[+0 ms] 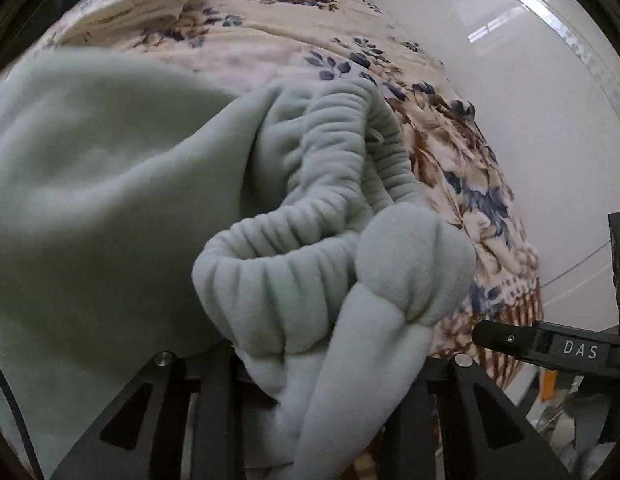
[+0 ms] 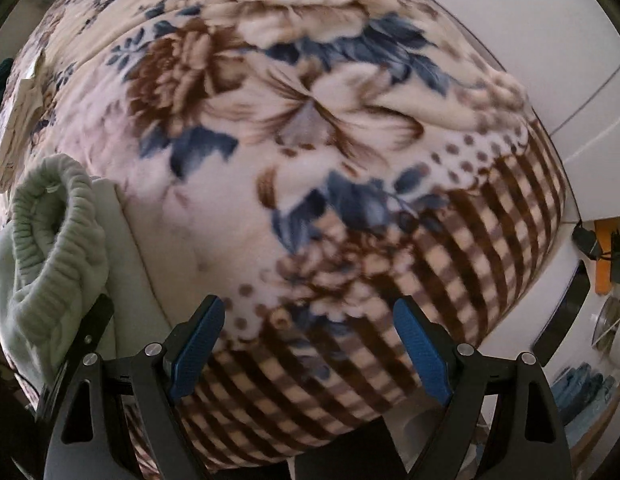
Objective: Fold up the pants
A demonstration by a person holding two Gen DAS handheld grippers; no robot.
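Pale green fleece pants [image 1: 109,200] lie on a floral blanket [image 1: 269,40]. Their ribbed elastic waistband [image 1: 293,248] is bunched up right in front of my left gripper [image 1: 310,380]. A thick fold of the waist runs down between its jaws, which look shut on it, though the cloth hides the pads. In the right wrist view the waistband [image 2: 53,216] stands up at the left edge. My right gripper [image 2: 310,344] hangs over the bare blanket [image 2: 310,120], to the right of the pants. Its blue pads [image 2: 197,352] are wide apart with nothing between them.
A folded cream cloth [image 1: 149,4] lies at the far end of the bed. The blanket's checked border [image 2: 470,240] drops off at the bed edge, with white floor [image 1: 510,120] beyond. A black gripper part lettered DAS [image 1: 558,348] juts in from the right. Low shelves with blue items [image 2: 582,388] stand nearby.
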